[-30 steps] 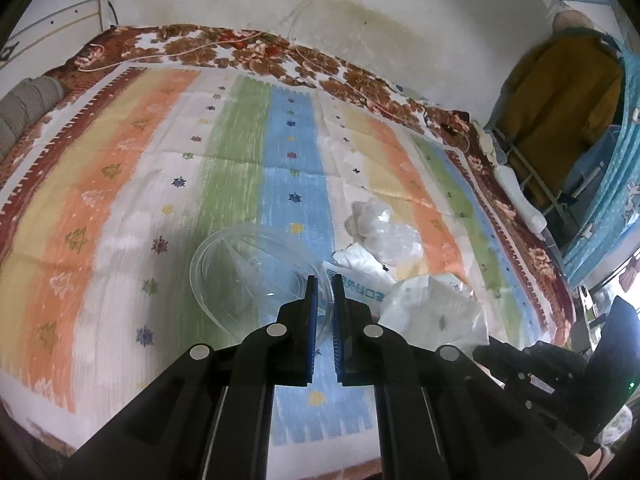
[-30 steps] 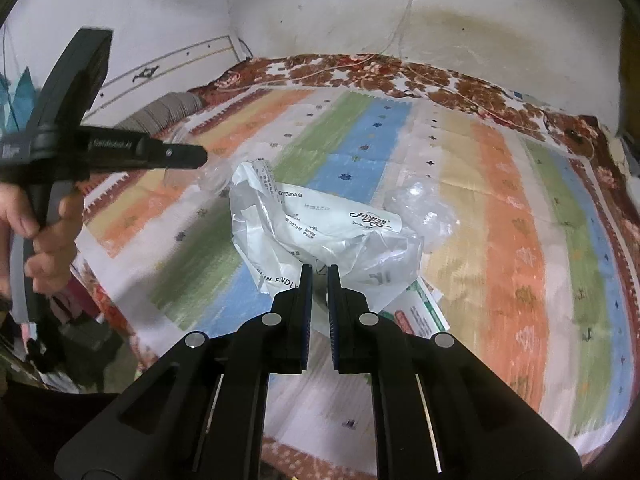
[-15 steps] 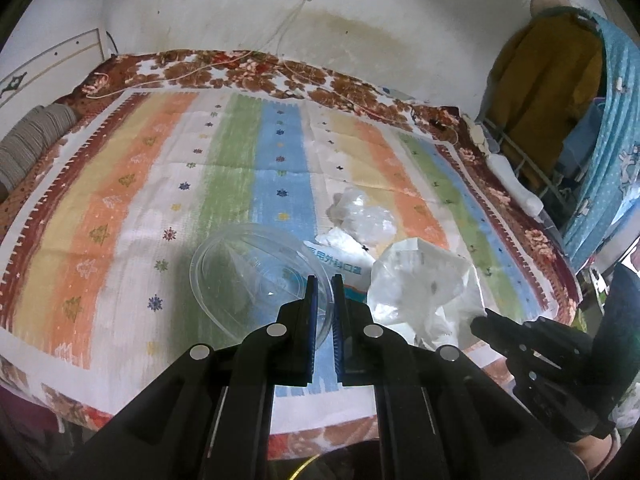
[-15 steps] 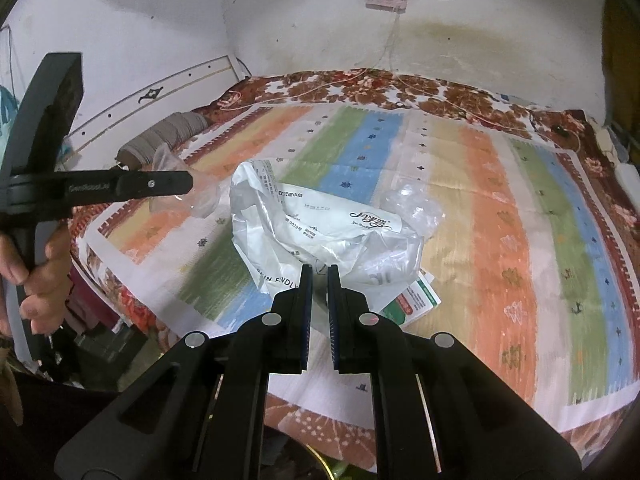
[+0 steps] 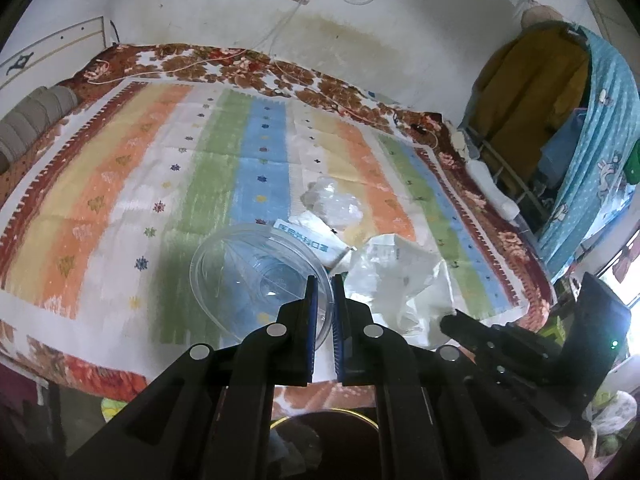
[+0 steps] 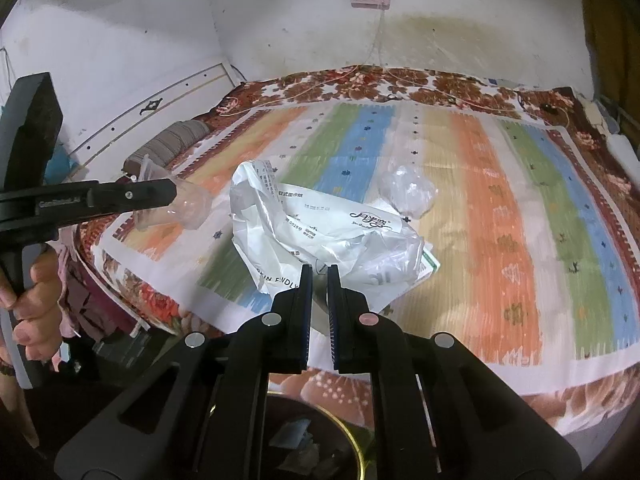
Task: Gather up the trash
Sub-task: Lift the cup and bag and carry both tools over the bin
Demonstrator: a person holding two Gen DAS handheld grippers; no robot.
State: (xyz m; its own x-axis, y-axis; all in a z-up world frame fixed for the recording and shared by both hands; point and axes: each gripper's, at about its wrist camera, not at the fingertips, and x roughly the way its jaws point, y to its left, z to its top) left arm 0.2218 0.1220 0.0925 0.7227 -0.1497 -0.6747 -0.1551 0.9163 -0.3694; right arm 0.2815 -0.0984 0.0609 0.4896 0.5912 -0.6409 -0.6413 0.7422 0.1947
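Two handheld grippers carried trash off a striped bedspread [image 5: 120, 184] toward a dark bin [image 6: 320, 436] glimpsed below. The left gripper [image 5: 325, 280] was clamped on the rim of a clear plastic cup [image 5: 256, 276]; the right gripper [image 6: 319, 270] pinched a crumpled white plastic wrapper [image 6: 320, 232]. A clear crumpled bag [image 6: 408, 188] and a printed packet [image 5: 308, 240] lay on the bed. The cup's thin, slick rim looked liable to slip out, and the limp wrapper could snag or spill beside the bin if released early.
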